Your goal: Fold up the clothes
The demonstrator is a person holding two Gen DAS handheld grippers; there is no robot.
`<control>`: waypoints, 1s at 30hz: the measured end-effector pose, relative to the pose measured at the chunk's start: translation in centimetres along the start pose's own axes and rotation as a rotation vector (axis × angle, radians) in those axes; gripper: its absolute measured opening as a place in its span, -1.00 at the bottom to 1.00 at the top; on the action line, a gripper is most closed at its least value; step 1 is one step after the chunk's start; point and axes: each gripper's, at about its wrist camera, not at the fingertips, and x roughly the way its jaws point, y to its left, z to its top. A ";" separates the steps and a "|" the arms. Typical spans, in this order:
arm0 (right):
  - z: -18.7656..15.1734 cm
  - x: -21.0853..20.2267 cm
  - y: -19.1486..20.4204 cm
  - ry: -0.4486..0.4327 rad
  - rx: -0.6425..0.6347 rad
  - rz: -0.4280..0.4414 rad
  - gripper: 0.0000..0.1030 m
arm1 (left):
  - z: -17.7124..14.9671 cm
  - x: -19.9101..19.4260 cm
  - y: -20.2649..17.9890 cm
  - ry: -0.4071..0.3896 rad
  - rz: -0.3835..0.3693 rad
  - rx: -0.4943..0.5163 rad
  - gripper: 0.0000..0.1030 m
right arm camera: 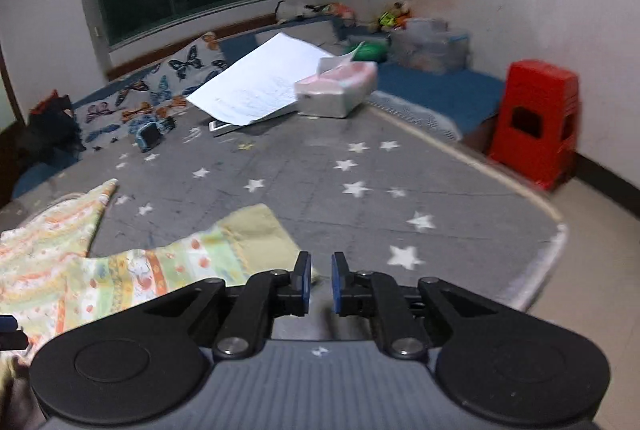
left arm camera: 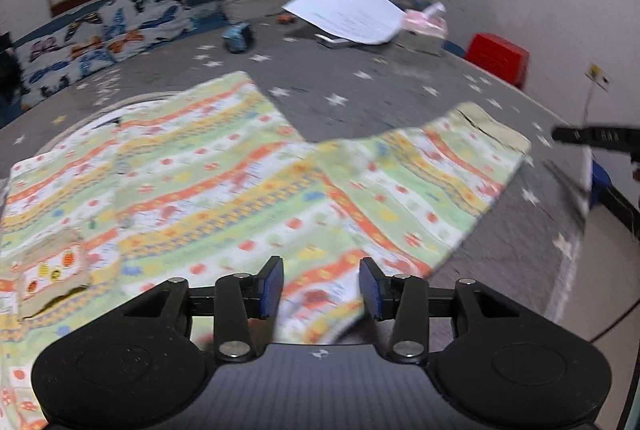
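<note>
A child's garment (left arm camera: pixel 208 181) with orange, green and yellow stripes lies spread on the grey star-patterned blanket (left arm camera: pixel 340 77). One leg with a plain tan cuff (left arm camera: pixel 492 125) stretches to the right. My left gripper (left arm camera: pixel 322 286) hovers open over the garment's near edge, with cloth below the gap and no pinch visible. In the right wrist view the same garment (right arm camera: pixel 120 270) lies at the lower left, its tan cuff (right arm camera: pixel 256 230) ending just left of my right gripper (right arm camera: pixel 321 282). The right jaws stand a narrow gap apart with nothing between them, over bare blanket (right arm camera: pixel 360 165).
A white paper sheet (right arm camera: pixel 260 81), a pink tissue box (right arm camera: pixel 340 89) and a blue toy (right arm camera: pixel 150 135) lie at the blanket's far side. A butterfly pillow (left arm camera: pixel 108 25) lines the back. A red stool (right arm camera: pixel 536 121) stands on the floor right of the blanket's edge.
</note>
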 end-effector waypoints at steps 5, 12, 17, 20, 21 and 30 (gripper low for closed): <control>0.6 0.7 2.6 0.013 -0.055 0.074 -0.71 | -0.2 -0.1 -0.6 0.011 0.008 0.007 -0.04; 0.6 5.2 7.4 0.093 -0.175 0.090 -0.52 | -0.1 -1.4 0.3 -0.004 0.030 -0.025 0.11; 0.8 7.6 8.9 0.123 -0.216 0.068 -0.46 | -0.1 -1.8 1.3 -0.005 0.051 -0.051 0.18; 1.3 8.6 9.3 0.124 -0.231 0.056 -0.37 | -0.1 -2.1 1.9 -0.014 0.073 -0.067 0.33; 1.5 8.9 9.3 0.122 -0.233 0.052 -0.37 | 0.0 -2.3 2.1 -0.017 0.081 -0.070 0.33; 2.9 8.8 11.3 0.093 -0.291 0.047 -0.26 | -0.4 -4.1 5.4 -0.036 0.208 -0.085 0.66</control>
